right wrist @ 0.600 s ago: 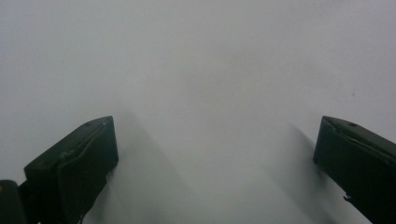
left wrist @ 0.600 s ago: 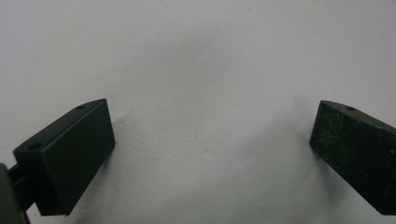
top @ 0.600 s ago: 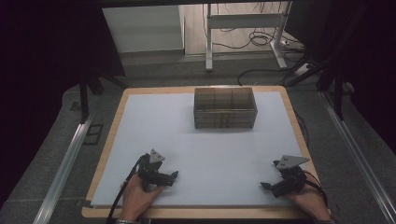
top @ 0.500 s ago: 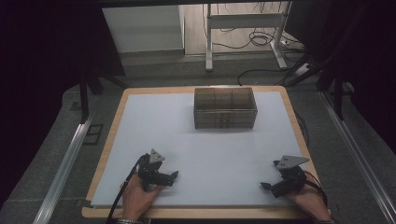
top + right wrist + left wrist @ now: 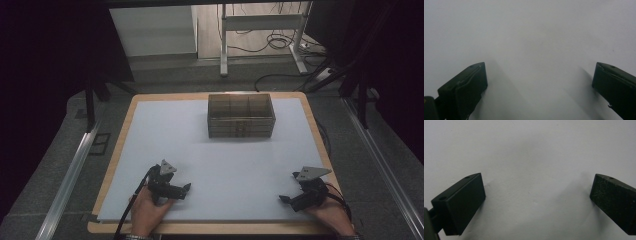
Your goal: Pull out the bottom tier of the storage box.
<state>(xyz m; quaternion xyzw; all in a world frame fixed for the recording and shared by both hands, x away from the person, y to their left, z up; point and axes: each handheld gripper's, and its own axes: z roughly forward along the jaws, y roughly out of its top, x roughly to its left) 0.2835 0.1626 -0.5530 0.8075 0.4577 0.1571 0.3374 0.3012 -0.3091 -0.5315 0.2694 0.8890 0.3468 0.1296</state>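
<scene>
**Both grippers parked at the near edge, box waiting at the far side**

I have the left gripper (image 5: pixel 186 189) resting low on the white mat (image 5: pixel 225 160) near the front left corner, and the right gripper (image 5: pixel 283 199) mirrored at the front right. I read this as a neutral, ready posture: hands spread well apart, each one settled by the near edge so neither blocks the line to the work ahead.

In the left gripper view the jaws stand wide apart with nothing but bare white surface (image 5: pixel 534 170) between them. The right gripper view tells the same: jaws spread as wide as they go, empty, with plain mat (image 5: pixel 536 45) beyond. Neither holds or touches anything other than the surface they sit over.

The thing I would be reaching for is the brown compartmented box (image 5: pixel 241 115), which sits upright at the far middle of the mat, well apart from both grippers. Its open top shows dividers; what lies inside I cannot tell from here. Placed centrally, it looks equally reachable from either hand, which I judge is why the grippers flank it symmetrically.

The table (image 5: pixel 120 145) edge shows as a wooden border around the mat.
</scene>
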